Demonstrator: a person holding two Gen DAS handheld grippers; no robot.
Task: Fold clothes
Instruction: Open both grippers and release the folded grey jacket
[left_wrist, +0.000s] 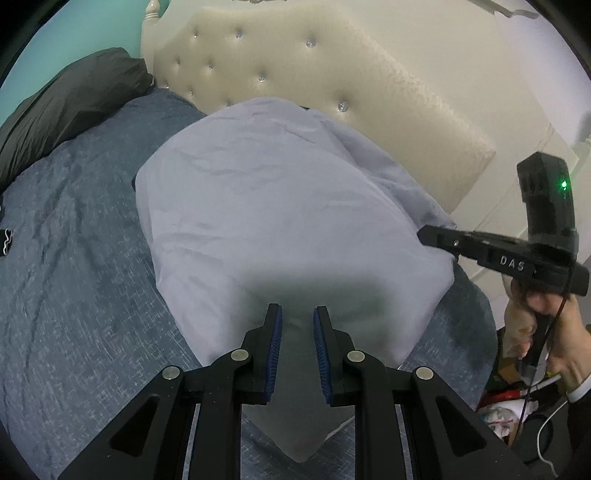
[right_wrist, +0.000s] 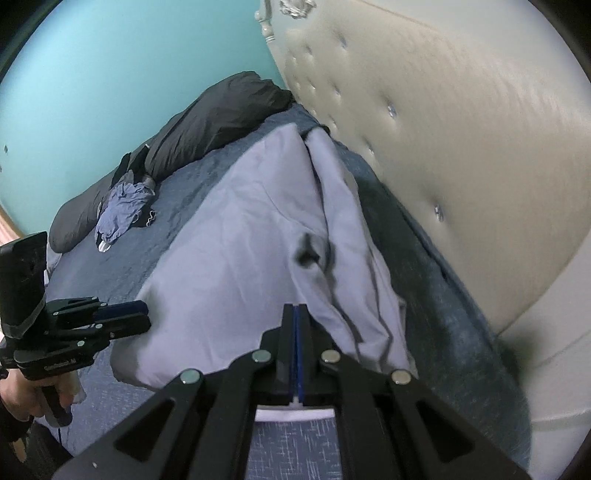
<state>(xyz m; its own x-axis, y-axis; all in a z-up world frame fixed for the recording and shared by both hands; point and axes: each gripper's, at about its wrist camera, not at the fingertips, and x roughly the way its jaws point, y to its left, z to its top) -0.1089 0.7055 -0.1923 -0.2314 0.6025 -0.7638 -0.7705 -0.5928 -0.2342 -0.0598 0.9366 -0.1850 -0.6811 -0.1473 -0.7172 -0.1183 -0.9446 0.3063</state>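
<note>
A pale lavender garment (left_wrist: 277, 206) lies spread on the blue bedspread (left_wrist: 74, 258); it also shows in the right wrist view (right_wrist: 251, 266), with its right side folded into creases. My left gripper (left_wrist: 297, 317) is open just above the garment's near edge, nothing between its blue pads. It appears in the right wrist view (right_wrist: 144, 317) at the garment's left edge. My right gripper (right_wrist: 297, 314) is shut with its jaws pressed together at the garment's near right edge; whether cloth is pinched I cannot tell. In the left wrist view the right gripper (left_wrist: 424, 234) meets the garment's right edge.
A cream tufted headboard (left_wrist: 332, 74) stands right behind the garment. A dark duvet (right_wrist: 207, 125) lies along the far side of the bed by the teal wall. A crumpled blue garment (right_wrist: 125, 206) rests against it. Clutter and cables (left_wrist: 517, 406) sit off the bed's right side.
</note>
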